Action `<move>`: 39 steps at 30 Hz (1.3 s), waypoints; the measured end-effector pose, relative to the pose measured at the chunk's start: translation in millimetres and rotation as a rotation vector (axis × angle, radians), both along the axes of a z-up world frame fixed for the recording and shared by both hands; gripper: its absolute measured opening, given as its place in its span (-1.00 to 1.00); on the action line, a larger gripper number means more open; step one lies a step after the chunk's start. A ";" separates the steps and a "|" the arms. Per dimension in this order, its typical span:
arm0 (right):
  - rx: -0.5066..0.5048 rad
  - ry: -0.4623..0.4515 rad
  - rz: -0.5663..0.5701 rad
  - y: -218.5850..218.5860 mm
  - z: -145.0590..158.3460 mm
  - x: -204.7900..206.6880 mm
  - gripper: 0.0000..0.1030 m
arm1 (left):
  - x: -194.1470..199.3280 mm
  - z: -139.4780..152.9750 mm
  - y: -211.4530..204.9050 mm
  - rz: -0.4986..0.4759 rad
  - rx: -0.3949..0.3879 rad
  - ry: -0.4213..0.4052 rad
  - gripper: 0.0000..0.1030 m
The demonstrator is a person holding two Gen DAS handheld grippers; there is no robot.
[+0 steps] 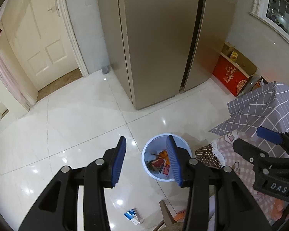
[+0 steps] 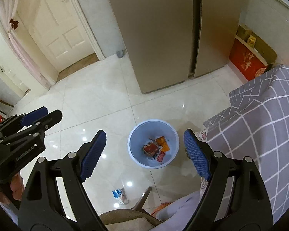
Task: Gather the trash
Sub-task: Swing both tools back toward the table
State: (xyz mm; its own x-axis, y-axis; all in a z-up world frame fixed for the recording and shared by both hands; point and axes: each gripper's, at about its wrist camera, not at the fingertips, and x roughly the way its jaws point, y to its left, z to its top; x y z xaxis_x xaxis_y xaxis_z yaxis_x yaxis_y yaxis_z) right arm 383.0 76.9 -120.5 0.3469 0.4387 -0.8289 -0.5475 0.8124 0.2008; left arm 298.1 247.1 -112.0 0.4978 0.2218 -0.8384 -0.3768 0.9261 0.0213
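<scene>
Right gripper (image 2: 145, 154) wide open, empty, above bin (image 2: 153, 124).

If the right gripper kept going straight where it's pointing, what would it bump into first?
Probably the blue bin on the floor. The right gripper is open and empty, with the bin showing between its fingers and nothing visible in between, though depth is hard to judge here.
</scene>
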 end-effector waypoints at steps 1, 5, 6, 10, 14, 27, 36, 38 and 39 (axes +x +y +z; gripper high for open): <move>0.006 -0.005 0.002 -1.8 2.9 -1.8 0.58 | -0.1 2.6 -2.6 -0.002 0.003 -0.005 -0.17; 0.041 -0.033 -0.004 -14.8 19.2 -9.9 0.58 | -2.0 15.4 -17.8 -0.020 0.016 -0.034 -0.16; 0.047 -0.040 -0.007 -19.1 22.9 -10.7 0.58 | -1.6 18.1 -21.9 -0.025 0.020 -0.040 -0.16; 0.070 -0.069 -0.028 -39.9 38.2 -13.8 0.58 | 1.2 30.3 -40.7 -0.055 0.022 -0.068 -0.16; 0.075 -0.090 -0.064 -62.3 46.6 -12.5 0.58 | 4.6 45.3 -64.5 -0.105 0.017 -0.110 -0.07; 0.049 -0.133 -0.268 -161.7 59.1 -4.9 0.58 | 32.0 72.4 -148.3 -0.258 0.032 -0.177 0.00; 0.038 -0.117 -0.456 -243.1 54.7 5.3 0.58 | 53.7 69.8 -205.5 -0.377 0.009 -0.170 0.08; 0.034 -0.112 -0.487 -256.4 52.0 7.7 0.58 | 59.1 66.7 -217.2 -0.400 0.001 -0.157 0.08; 0.032 -0.109 -0.500 -260.6 50.8 9.5 0.58 | 61.5 65.3 -221.9 -0.410 -0.001 -0.151 0.08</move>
State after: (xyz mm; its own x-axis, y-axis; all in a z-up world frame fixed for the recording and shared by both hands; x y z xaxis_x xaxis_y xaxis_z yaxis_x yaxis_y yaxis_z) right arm 392.5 -183.6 -69.7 0.6049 0.2214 -0.7649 -0.1124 0.9747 0.1932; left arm 359.6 25.2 -46.7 0.6616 -0.0208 -0.7496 0.0233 0.9997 -0.0072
